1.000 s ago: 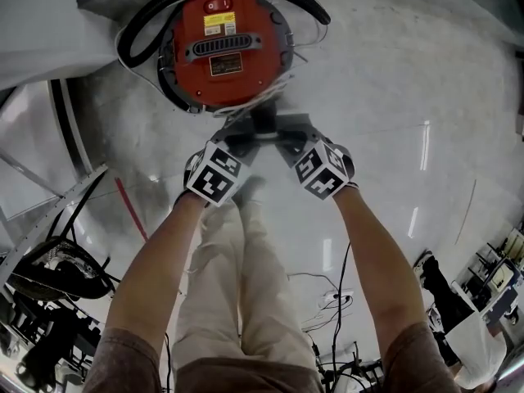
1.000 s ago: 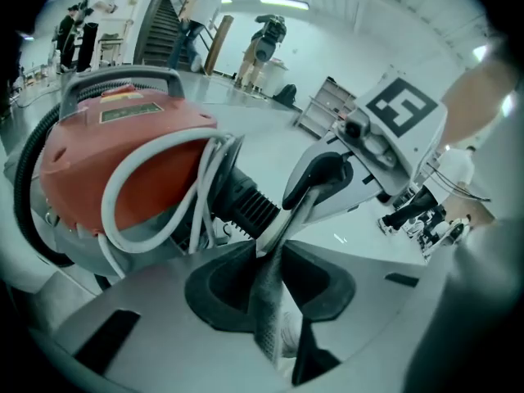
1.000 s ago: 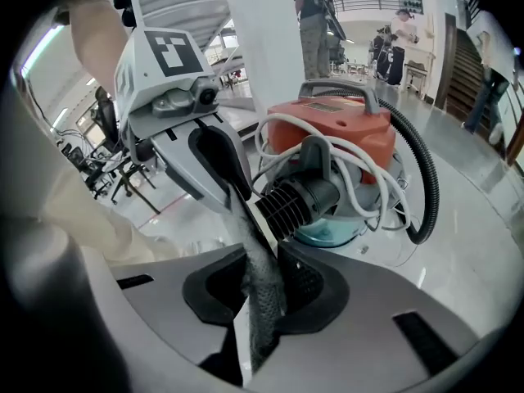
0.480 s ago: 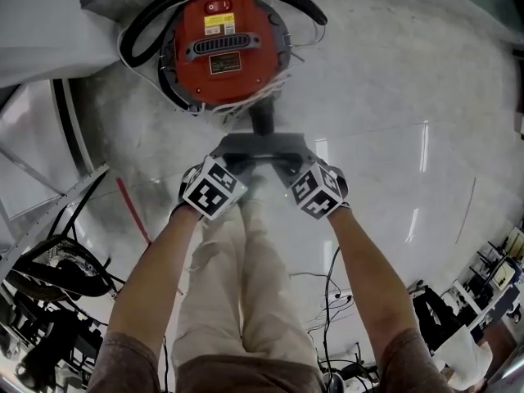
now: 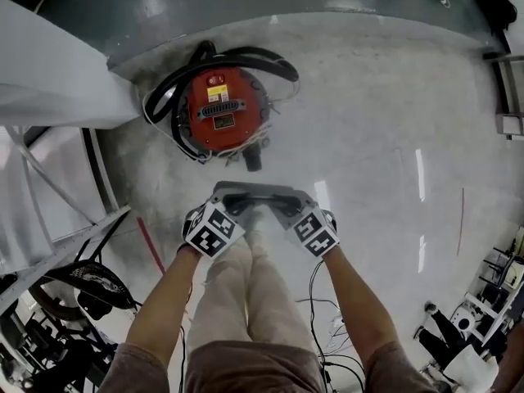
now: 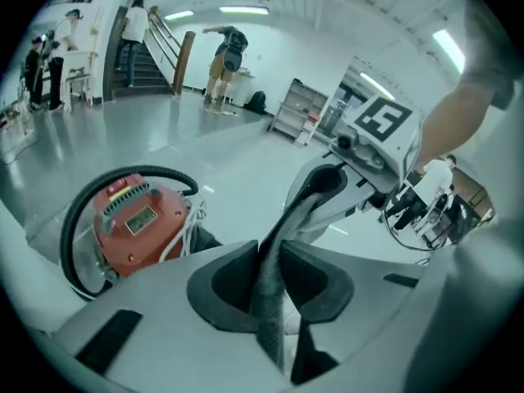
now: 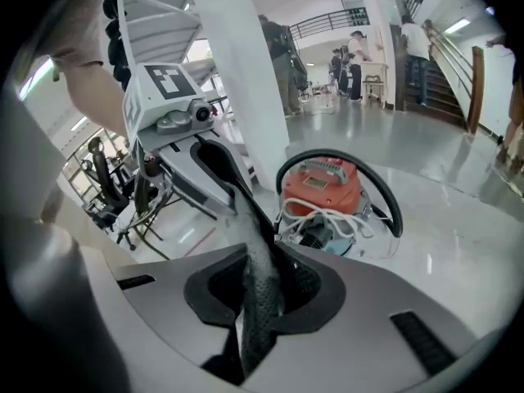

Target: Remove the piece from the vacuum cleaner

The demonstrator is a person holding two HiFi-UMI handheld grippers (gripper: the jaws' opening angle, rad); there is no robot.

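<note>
Wide shot first: pale, glossy floor (image 5: 385, 97) all round, and the red vacuum cleaner (image 5: 219, 109) sitting on it up ahead of the person, its label plate facing up. The black hose (image 5: 246, 54) loops round the far side of the drum, and a white cord (image 7: 327, 215) is bunched against the body on the near side. A short dark stub (image 5: 252, 160) pokes out of the machine toward the person.

And there's the piece (image 5: 258, 191): a grey, textured strip, clear of the vacuum cleaner and up in the air between the two hands, well apart from the drum. It runs straight across from one tool to the other, level in front of the person's legs.

Left tool (image 6: 266, 281): jaws narrow, pinched onto the left end of the piece, the strip standing edge-on between the dark pads. Those jaws have just been closing a shade tighter, with the strip between them.

Right tool (image 7: 258, 289): same story at the other end, pads clamped on the grey strip, jaws nearly together, and they too have just been closing a little on it. Each tool looks along the strip at the other, marker cubes on top, both angled down toward the floor.
</note>
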